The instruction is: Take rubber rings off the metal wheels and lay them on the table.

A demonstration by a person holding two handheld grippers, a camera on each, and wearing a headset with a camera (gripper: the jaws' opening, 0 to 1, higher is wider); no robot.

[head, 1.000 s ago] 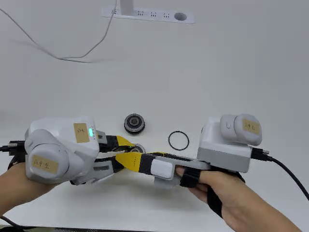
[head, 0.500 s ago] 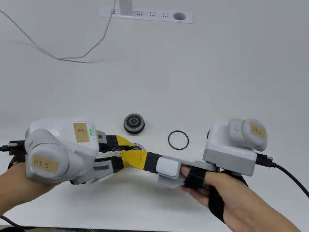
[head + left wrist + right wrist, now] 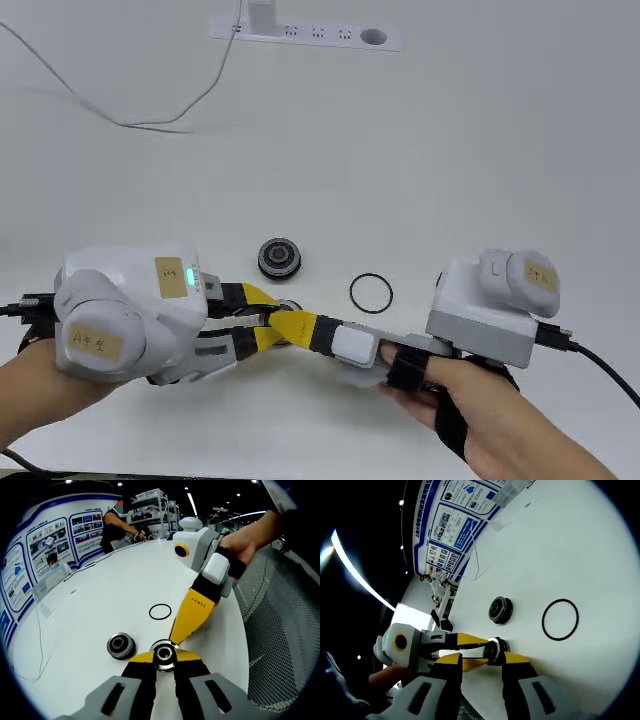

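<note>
My left gripper [image 3: 276, 318] [image 3: 165, 657] is shut on a small metal wheel [image 3: 290, 306] [image 3: 164, 652] [image 3: 496, 648], holding it just above the table. From the right, my right gripper [image 3: 286, 324] [image 3: 495, 658] reaches in with its yellow jaws pinched together at that wheel's rim, on its rubber ring, which is mostly hidden. A second wheel [image 3: 279, 257] [image 3: 121, 645] [image 3: 500, 609] stands on the table behind, its dark rubber ring still around it. One loose black rubber ring [image 3: 371, 293] [image 3: 160, 611] [image 3: 560, 619] lies flat to its right.
The white table [image 3: 420, 160] runs far back to a power strip [image 3: 310, 30] and a grey cable [image 3: 150, 115]. In the left gripper view a person stands at shelves beyond the table's far end, and a mesh surface lies past its right edge.
My right gripper has drawn back to the right, its jaw tip sliding along the held wheel. The left gripper and the wheel in it have stayed in place.
</note>
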